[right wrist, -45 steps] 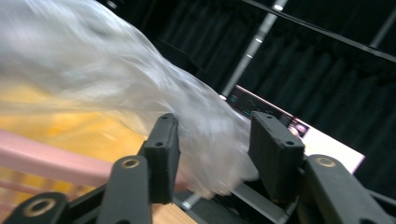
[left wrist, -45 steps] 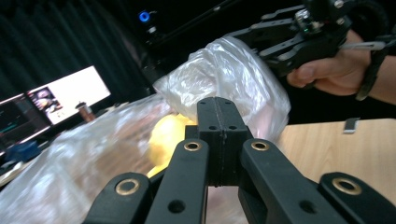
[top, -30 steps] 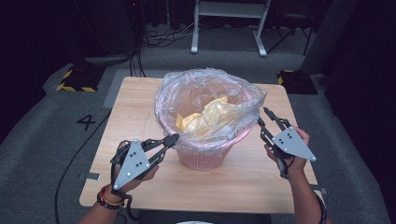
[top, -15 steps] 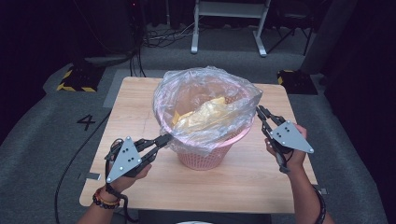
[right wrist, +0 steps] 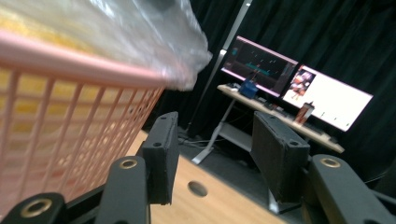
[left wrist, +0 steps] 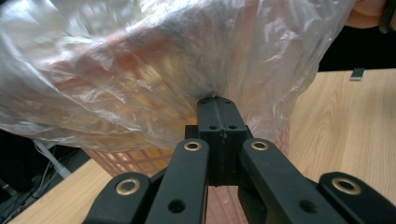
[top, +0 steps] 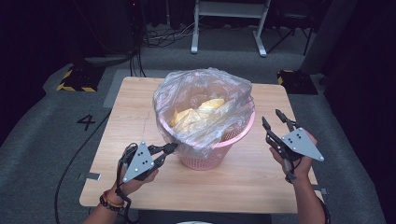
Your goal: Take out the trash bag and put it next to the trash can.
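A pink slatted basket [top: 215,157] stands mid-table, lined with a clear plastic bag [top: 205,91] that holds crumpled yellow material [top: 196,114]. My left gripper [top: 171,148] is at the basket's front-left side, shut on the bag's edge. In the left gripper view the closed jaws [left wrist: 218,106] pinch the film of the bag [left wrist: 140,70] just outside the basket wall [left wrist: 135,158]. My right gripper [top: 274,119] is open to the right of the basket, apart from it. Its own view shows the spread jaws [right wrist: 215,140] beside the basket [right wrist: 70,116], with nothing between them.
The wooden table [top: 140,107] has bare surface on both sides of the basket. Beyond it are a grey floor with cables [top: 159,37], a white stand [top: 229,14] and a desk with lit monitors [right wrist: 299,79] against a dark curtain.
My right gripper has drawn back to the right, away from the bag's rim. The left hand has shifted slightly down with the bag edge still pinched.
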{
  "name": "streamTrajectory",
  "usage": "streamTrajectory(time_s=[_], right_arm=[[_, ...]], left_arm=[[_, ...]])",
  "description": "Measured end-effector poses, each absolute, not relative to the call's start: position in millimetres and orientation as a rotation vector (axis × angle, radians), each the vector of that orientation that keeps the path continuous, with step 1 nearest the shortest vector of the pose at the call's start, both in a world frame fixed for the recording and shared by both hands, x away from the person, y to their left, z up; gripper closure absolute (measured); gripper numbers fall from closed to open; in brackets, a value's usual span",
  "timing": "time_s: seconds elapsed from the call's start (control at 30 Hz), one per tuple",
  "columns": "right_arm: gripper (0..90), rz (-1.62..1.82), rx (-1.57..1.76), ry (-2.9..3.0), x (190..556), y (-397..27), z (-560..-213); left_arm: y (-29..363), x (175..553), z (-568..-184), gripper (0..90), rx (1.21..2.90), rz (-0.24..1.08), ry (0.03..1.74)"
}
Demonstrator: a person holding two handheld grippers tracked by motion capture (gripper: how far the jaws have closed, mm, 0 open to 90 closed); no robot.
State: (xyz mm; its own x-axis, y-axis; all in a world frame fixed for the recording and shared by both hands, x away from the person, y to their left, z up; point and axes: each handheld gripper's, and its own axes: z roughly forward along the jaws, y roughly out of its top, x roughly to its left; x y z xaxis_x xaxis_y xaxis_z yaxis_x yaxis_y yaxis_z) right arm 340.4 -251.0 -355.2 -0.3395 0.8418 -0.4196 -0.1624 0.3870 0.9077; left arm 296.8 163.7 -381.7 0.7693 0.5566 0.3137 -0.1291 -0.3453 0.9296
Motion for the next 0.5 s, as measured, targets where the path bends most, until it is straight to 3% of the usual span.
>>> streamTrajectory(time_s=[0.27,0.33,0.5], right_arm=[[54.5,1.341,0.631,1.704,315.6,-257.5,-375.1],[59.1,1.453,0.586,1.751,300.4,-248.0,-378.8],[58.3,1.553,0.504,1.798,282.7,-225.6,-378.7]], left_arm=[[152.2,300.4,-393.2,90.0,1.836,0.693,0.330],[147.6,298.7,-394.8,90.0,1.848,0.698,0.317],[142.1,297.0,-395.1,90.0,1.850,0.690,0.306]])
